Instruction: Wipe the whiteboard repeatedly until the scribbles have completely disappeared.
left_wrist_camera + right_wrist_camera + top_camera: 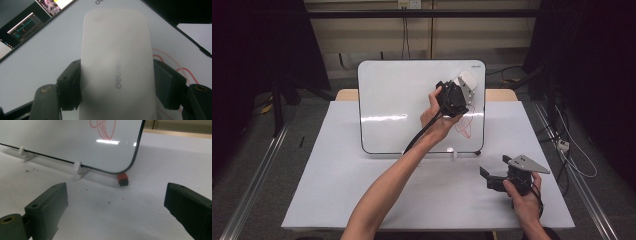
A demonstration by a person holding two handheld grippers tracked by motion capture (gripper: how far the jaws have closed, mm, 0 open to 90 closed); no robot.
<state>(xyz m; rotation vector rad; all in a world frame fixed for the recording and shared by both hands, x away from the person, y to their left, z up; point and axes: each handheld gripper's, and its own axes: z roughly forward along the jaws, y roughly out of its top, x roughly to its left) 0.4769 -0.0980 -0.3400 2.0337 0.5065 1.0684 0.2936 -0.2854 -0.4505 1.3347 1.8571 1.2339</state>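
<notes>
A white board eraser [467, 79] [116, 57] is pressed flat against the upright whiteboard [402, 100] near its upper right corner. My left gripper [460, 89] [117, 85] is shut on the eraser, one black jaw on each long side. A red scribble [463, 125] [185, 71] [103, 128] marks the board just below and to the right of the eraser. My right gripper [492, 177] [116, 205] rests low over the table at the front right. It is open with nothing between its jaws, and it faces the board's lower right corner.
The whiteboard [62, 137] stands on white clip feet [77, 167] on the pale table [362, 190]. A small red and black object [122, 179] lies under the board's lower right corner. Dark stands and cables flank the table on both sides.
</notes>
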